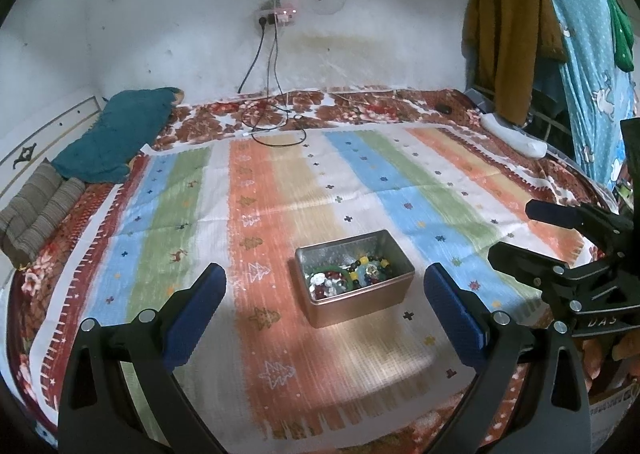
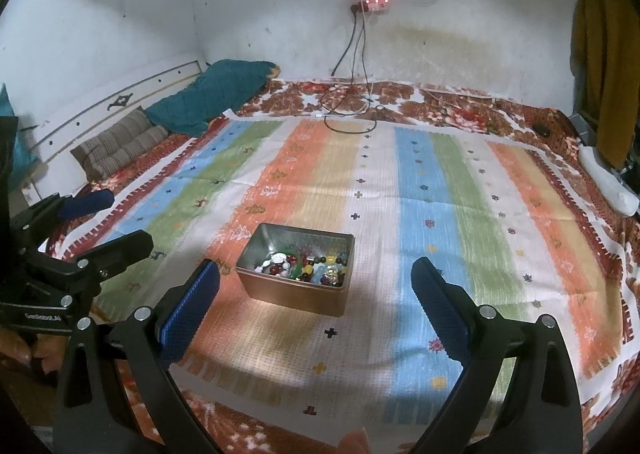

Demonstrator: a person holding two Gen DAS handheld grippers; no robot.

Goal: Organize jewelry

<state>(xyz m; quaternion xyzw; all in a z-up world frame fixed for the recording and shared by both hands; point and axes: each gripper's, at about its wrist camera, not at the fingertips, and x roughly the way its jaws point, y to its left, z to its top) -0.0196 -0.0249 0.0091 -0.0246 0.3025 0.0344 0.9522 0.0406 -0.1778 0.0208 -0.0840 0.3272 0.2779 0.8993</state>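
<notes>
An open metal tin (image 1: pixel 362 302) stands on the striped cloth; it also shows in the right wrist view (image 2: pixel 288 296). Inside lie mixed beads and bracelets (image 1: pixel 348 274), among them a green bangle, also seen from the right (image 2: pixel 304 268). My left gripper (image 1: pixel 325 280) is open and empty, hovering just in front of the tin. My right gripper (image 2: pixel 316 274) is open and empty, also just in front of the tin. Each gripper shows in the other's view: the right one (image 1: pixel 516 230) at the right edge, the left one (image 2: pixel 116 220) at the left edge.
The striped cloth (image 1: pixel 280 182) covers a floral bedspread (image 1: pixel 352 106). A teal pillow (image 1: pixel 116 134) and a striped cushion (image 1: pixel 36 210) lie at the far left. Cables (image 1: pixel 272 122) trail from a wall socket. Hanging clothes (image 1: pixel 516 42) and a white roll (image 1: pixel 514 134) are at the right.
</notes>
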